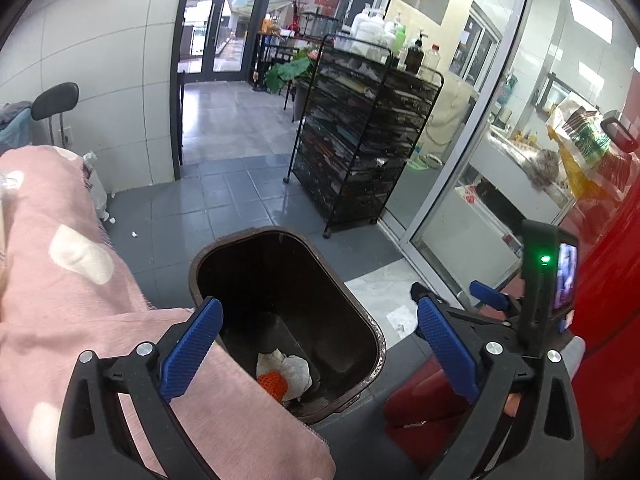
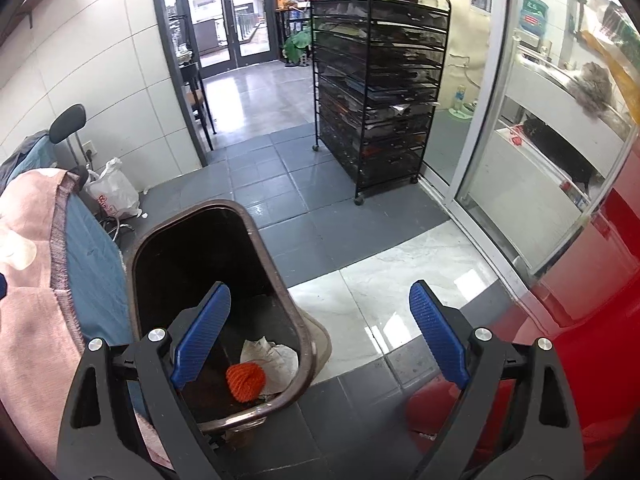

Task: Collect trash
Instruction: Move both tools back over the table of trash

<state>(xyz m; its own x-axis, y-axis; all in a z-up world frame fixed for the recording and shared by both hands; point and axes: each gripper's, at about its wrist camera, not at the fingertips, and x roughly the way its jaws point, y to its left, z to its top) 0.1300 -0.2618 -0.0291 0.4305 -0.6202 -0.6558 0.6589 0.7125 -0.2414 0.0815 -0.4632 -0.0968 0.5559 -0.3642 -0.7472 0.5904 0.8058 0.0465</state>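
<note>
Blue-padded fingers of the left gripper (image 1: 320,344) and right gripper (image 2: 320,336) stand wide apart, empty, low in frame. Between them, lower centre, sits the brown bin (image 1: 366,320), holding crumpled paper (image 1: 294,372) and an orange net (image 2: 245,381). A pink blanket (image 1: 60,280) fills the left.

Grey tile floor (image 2: 304,184) w/ a brown bin (image 2: 280,280) on it, black wheeled rack (image 2: 380,100) behind the bin, white plastic bag (image 2: 114,196) left of it by the wall.
</note>
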